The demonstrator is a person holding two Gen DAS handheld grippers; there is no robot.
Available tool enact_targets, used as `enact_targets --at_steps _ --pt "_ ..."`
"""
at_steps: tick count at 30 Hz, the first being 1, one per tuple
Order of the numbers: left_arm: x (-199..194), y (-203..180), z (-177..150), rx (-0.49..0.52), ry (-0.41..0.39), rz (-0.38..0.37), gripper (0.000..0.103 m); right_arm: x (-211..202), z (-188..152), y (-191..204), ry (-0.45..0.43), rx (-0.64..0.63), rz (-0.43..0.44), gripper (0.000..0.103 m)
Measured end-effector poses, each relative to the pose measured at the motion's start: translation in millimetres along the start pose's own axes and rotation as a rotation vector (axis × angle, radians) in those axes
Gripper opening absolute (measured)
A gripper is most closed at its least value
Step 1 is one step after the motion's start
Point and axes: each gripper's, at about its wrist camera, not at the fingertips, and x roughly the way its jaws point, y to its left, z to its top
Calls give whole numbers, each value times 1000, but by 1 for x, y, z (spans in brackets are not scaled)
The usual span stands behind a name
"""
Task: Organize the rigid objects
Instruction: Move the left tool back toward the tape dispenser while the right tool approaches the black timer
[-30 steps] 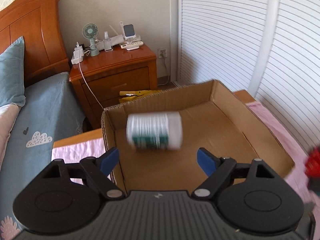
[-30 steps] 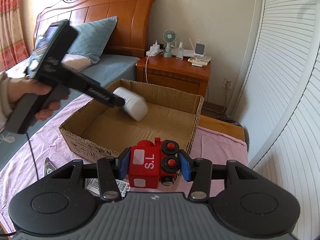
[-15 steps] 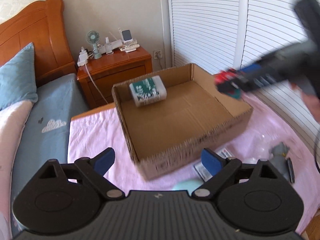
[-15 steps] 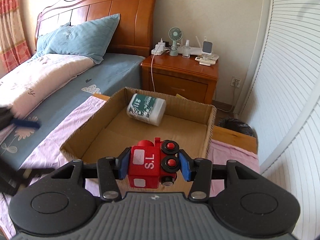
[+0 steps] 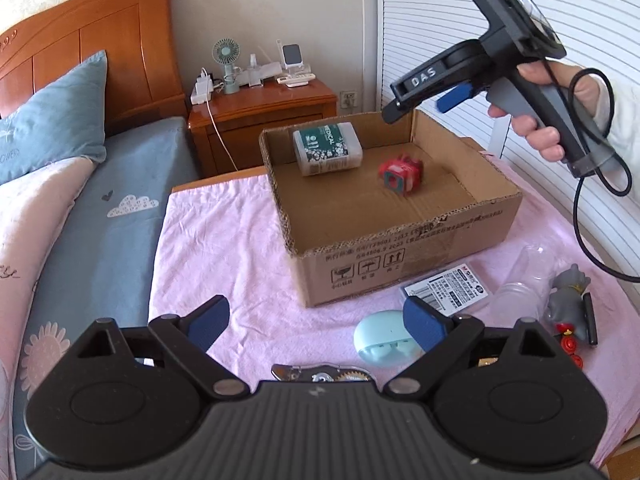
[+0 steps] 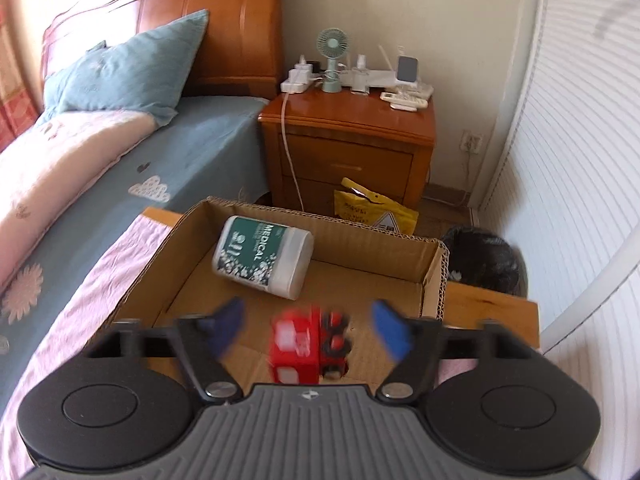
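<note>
A: Where's the red train point(image 6: 310, 346) now?

B: In the box point(image 5: 404, 258), blurred, on the cardboard floor near the middle. In the right wrist view it sits between the blue pads point(image 6: 390, 334) of the right hand-held gripper point(image 6: 308, 332), touching neither.

A: So the right one isn't pinching it?

B: No. Its jaws are opening, with clear gaps on both sides of the train. From the left wrist view you see that right hand-held gripper point(image 5: 416, 108) over the box's far right corner, held by a hand point(image 5: 540, 120) in a white sleeve.

A: And the left hand-held gripper point(image 5: 316, 322)?

B: Spread wide, nothing between its pads. It hangs over the pink cloth point(image 5: 224, 240) on the counter, in front of the box.

A: Anything else in the box?

B: A white tub point(image 5: 327, 153) with a green "MEDICAL" label, lying on its side at the far left corner, apart from the train.

A: What lies outside?

B: Before the box's near wall: a pale blue case point(image 5: 384, 344) just beside the left gripper's right pad, a labelled card point(image 5: 446, 290), a grey figure point(image 5: 568, 300) at the right, and a clear plastic piece point(image 5: 528, 276) near it.
</note>
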Motion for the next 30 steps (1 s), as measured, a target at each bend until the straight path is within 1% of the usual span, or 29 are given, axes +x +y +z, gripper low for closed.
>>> enact_targets --at_steps 2,4,5,11,14,15,17,21,27,30 --pt "-1 0 -2 8 3 -2 94 -5 -6 0 2 0 3 96" --pt "-3 -1 -3 5 10 -1 94 -12 -12 0 4 0 0 99" --pt "-4 -2 -3 6 13 -2 94 -16 -15 -1 1 1 -2 103" --pt "-20 -4 -7 4 3 -3 94 -49 -34 0 -5 25 -9 103" --pt "-31 -6 -10 10 -3 15 94 -67 -47 2 -13 30 -15 103" --pt "-34 -7 -11 14 -8 23 96 -74 -52 2 -17 31 -16 103" --pt "-41 -8 -13 17 -25 38 100 -85 -64 3 -17 29 -20 103" --pt "-48 -9 -20 2 -49 64 100 -105 -92 6 -18 35 -34 103" --pt "-47 -13 -35 -28 -44 65 100 -121 -142 2 -4 79 -54 103" --pt "-45 -17 -42 -44 -39 66 100 -123 -169 -5 16 137 -49 103"
